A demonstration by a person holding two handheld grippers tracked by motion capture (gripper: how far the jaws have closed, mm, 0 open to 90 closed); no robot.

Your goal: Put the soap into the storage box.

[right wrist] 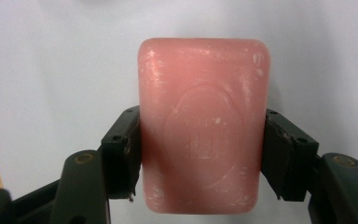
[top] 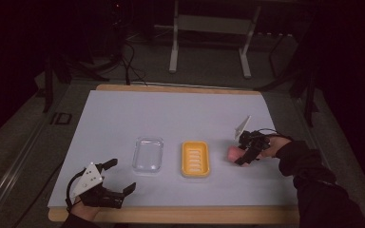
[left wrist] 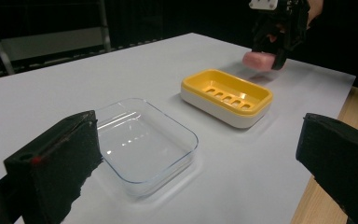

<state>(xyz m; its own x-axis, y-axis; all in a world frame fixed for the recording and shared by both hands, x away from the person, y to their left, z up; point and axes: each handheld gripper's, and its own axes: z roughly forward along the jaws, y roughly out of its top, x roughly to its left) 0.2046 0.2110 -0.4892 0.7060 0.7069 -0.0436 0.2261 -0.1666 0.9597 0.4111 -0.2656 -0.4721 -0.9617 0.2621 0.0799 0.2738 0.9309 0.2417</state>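
My right claw (top: pixel 240 156) grips the pink soap (right wrist: pixel 203 135) across its short sides, with the long axis running away from the claw, and holds it at the right side of the white table (top: pixel 123 118). The yellow dish (top: pixel 195 158) lies just beside the soap, toward my left, with its long axis about parallel to the soap, so I judge the right hand is the near one for the next move. My left claw (top: pixel 116 176) waits open and empty near the clear lid (top: pixel 148 155), and the room behind the table is dark, with a metal frame (top: pixel 209 42) on the floor.
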